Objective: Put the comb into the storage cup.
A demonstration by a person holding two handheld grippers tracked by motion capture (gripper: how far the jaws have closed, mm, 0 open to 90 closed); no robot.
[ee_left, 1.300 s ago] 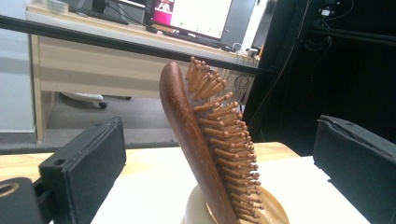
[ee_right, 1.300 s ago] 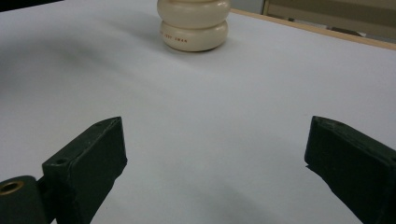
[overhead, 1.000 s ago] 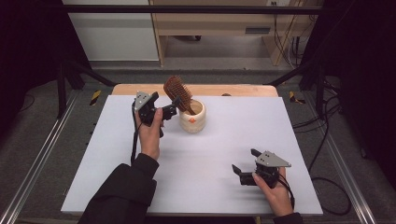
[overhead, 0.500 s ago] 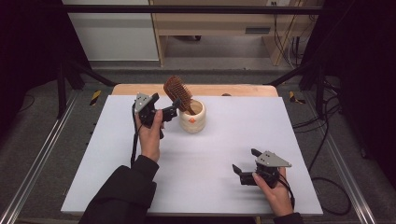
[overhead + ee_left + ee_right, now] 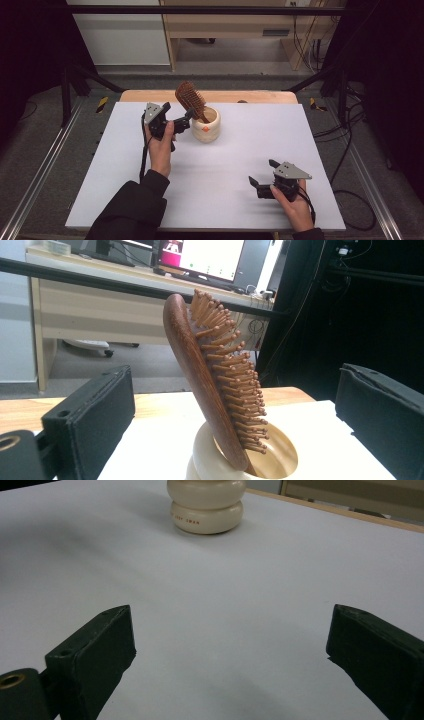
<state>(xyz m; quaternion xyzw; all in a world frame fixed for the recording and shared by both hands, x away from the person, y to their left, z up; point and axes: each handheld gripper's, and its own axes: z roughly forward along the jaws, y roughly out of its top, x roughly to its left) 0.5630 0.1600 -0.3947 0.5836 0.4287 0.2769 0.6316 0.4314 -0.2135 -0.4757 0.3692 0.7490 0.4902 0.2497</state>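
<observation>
- Across the white surface (image 5: 125,175) very little is laid out: a cup far back near the middle, and bare sheet everywhere else.
- Back there stands the cream cup (image 5: 206,125), squat and double-bulged like two stacked rings, with a small orange mark on its side; it sits upright.
- Propped in it is the brush (image 5: 210,375), handle down inside the mouth, its dark wooden paddle leaning up and away with pale round-tipped pins along one face. To my eye it is either freshly dropped in or about to be lifted out; nothing grips it now.
- Just beside the cup hover the left tongs (image 5: 181,120), spread wide, the brush head between the jaws in their own view but untouched.
- Nearer the person, well apart from the cup, rest the right tongs (image 5: 259,179), also spread and empty, low over bare sheet.
- I'd judge the grasp itself is not made: closing on the brush is what remains, if lifting it is the aim.
</observation>
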